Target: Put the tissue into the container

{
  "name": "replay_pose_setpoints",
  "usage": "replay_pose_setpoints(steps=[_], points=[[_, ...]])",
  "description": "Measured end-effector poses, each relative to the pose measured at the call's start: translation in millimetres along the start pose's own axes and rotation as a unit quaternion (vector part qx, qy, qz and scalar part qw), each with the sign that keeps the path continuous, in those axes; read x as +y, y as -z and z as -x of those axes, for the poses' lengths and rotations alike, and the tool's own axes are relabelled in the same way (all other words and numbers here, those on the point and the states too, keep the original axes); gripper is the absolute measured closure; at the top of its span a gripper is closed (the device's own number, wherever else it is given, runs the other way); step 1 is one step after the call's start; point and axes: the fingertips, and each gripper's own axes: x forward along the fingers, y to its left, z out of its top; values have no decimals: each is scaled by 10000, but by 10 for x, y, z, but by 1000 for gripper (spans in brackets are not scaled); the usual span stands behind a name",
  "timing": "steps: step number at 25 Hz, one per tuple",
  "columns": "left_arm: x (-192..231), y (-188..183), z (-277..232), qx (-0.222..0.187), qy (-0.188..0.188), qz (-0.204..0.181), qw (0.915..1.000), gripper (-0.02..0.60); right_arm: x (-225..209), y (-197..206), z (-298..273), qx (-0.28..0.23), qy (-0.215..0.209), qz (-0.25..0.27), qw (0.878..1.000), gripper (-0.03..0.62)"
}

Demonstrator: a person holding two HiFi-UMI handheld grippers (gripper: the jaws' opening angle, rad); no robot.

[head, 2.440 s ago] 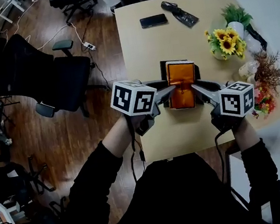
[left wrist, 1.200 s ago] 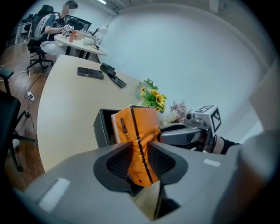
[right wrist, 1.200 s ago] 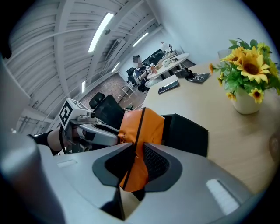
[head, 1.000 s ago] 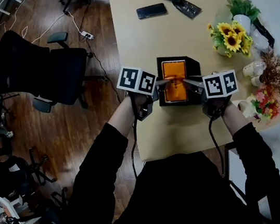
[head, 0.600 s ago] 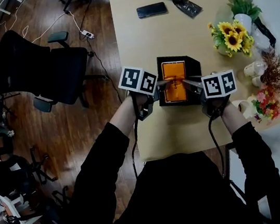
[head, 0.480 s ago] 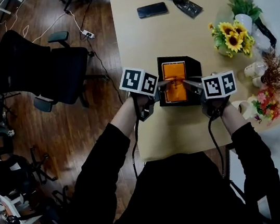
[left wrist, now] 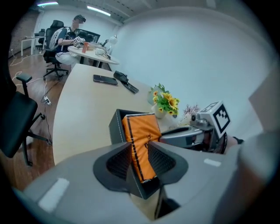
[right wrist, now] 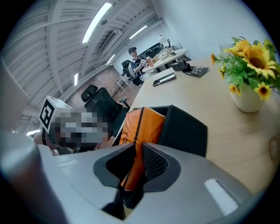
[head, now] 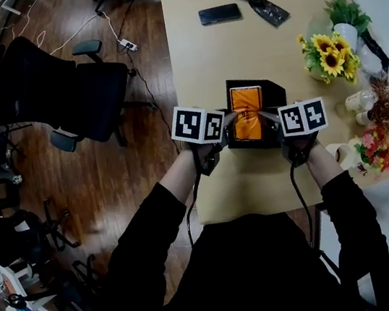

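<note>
Pale wood table carries the work. The left gripper and right gripper each clamp a side edge of the orange tissue pack, and the right jaws have just closed tighter on it. The pack stands inside the black container, its top above the rim, with the container's walls close under both jaws. Sunflowers sit near on the right. A phone lies well apart at the far end. Moments earlier the pack hung raised over the container; now it sits lower, inside.
</note>
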Motion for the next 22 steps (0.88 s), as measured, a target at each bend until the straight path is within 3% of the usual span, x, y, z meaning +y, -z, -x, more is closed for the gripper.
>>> replay_pose_setpoints(steps=[4,8,11,17,22], points=[[-30,12,114,-371,182,277,9988,485,-4,-2,-54,215,173,-14,9996,533],[-77,139,160,-419,210,272,9985,485,38,-5,-97,502,212,24,9985,507],[-100,235,181,-453,175,263,9985,483,58,-8,-79,441,170,-10,9989,486],[-143,381,305,-566,241,246,9978,483,74,-100,212,-392,585,524,9961,465],[-308,461,573,-935,326,144,9950,483,352,-194,622,-1489,948,1313,9755,493]])
